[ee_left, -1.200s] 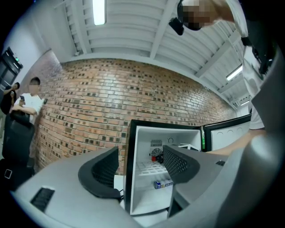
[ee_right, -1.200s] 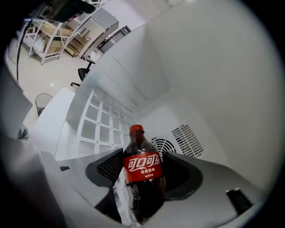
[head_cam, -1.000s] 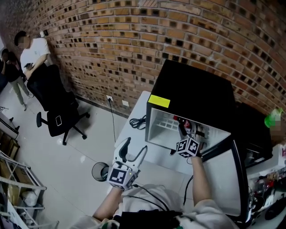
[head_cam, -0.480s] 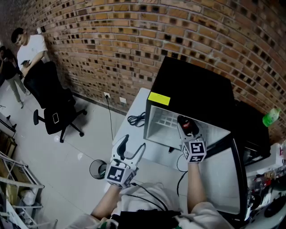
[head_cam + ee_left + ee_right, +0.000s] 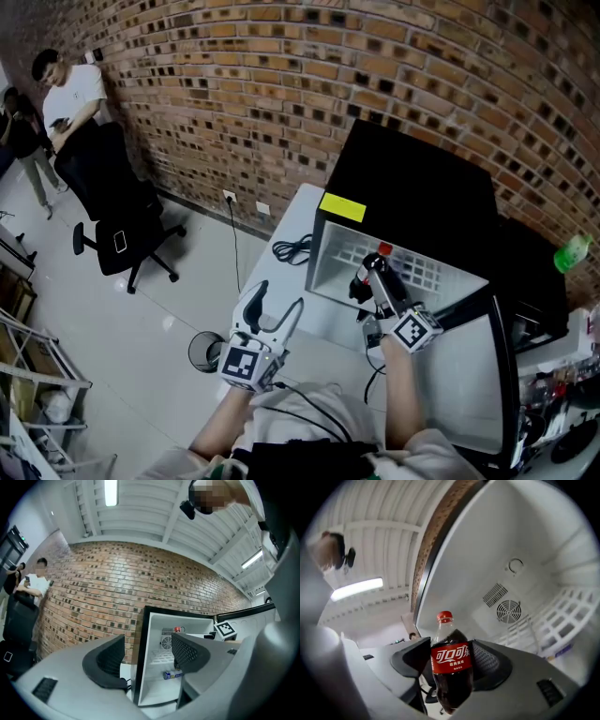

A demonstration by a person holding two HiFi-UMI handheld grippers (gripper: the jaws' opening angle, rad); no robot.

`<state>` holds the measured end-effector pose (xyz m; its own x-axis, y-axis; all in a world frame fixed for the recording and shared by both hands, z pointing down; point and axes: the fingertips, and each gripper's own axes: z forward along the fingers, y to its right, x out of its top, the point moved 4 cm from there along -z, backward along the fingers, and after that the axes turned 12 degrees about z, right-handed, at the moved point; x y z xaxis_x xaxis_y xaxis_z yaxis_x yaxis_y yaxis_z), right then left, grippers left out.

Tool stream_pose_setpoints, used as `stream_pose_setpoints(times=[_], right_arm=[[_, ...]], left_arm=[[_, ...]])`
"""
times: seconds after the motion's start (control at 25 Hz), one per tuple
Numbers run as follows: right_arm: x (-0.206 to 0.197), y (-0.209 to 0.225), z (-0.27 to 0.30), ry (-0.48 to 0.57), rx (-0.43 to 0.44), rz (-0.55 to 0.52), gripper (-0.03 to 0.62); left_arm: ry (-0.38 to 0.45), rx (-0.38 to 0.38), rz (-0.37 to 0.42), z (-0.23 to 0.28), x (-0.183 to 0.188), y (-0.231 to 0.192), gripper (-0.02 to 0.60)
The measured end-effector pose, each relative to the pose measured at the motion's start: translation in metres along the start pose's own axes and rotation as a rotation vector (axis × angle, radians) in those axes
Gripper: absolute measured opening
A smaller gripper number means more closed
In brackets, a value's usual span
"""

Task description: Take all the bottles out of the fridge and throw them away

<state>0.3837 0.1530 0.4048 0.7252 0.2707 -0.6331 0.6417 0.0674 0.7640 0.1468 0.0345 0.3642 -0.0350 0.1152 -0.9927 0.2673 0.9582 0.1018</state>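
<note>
The left tool is nearest the person, level and released. In the left gripper view its jaws stand wide apart, with only the distant fridge showing through the gap. Just beside it on the pale floor stands a small round dark waste bin, partly hidden by the tool's marker cube.

Further out, the right tool is clenched on a clear plastic cola bottle with a red cap and red label. It holds the bottle at the open front of the black mini fridge with a white inside. The right gripper view shows both pads pressed on the label and the bottle's base cut off below. The head view shows only the cap and a little dark body, the rest hidden by the tool. Whether the bottle is just inside or just outside the opening I cannot tell.

Only the left gripper view shows a small blue-and-silver container lying on its side on the fridge's floor, too small to name. A coiled black cable lies on the white tabletop left of the fridge. Beyond are the brick wall and a black office chair.
</note>
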Motion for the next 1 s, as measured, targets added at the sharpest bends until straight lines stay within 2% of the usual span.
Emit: stream_pose_setpoints(times=[0.12, 0.32, 0.4, 0.52, 0.72, 0.84, 1.0], right_arm=[[-0.024, -0.011, 0.003, -0.006, 0.11, 0.187, 0.29], [-0.065, -0.042, 0.02, -0.085, 0.233, 0.366, 0.29], [-0.083, -0.055, 0.03, -0.133, 0.285, 0.417, 0.29], [-0.113, -0.072, 0.046, -0.217, 0.329, 0.46, 0.29], [-0.171, -0.096, 0.075, -0.375, 0.354, 0.463, 0.29], [-0.217, -0.106, 0.093, -0.495, 0.367, 0.467, 0.29], [-0.283, -0.106, 0.122, -0.614, 0.357, 0.485, 0.29]], left_arm=[[0.006, 0.029, 0.006, -0.005, -0.003, -0.009, 0.304], [0.004, 0.106, -0.035, -0.019, 0.01, -0.028, 0.304], [-0.007, 0.158, -0.028, -0.031, 0.003, -0.041, 0.304], [-0.019, 0.239, -0.028, -0.053, -0.001, -0.06, 0.304], [-0.057, 0.376, -0.042, -0.099, -0.003, -0.094, 0.304], [-0.105, 0.482, -0.04, -0.138, -0.019, -0.114, 0.304], [-0.174, 0.555, -0.006, -0.174, -0.055, -0.147, 0.304]])
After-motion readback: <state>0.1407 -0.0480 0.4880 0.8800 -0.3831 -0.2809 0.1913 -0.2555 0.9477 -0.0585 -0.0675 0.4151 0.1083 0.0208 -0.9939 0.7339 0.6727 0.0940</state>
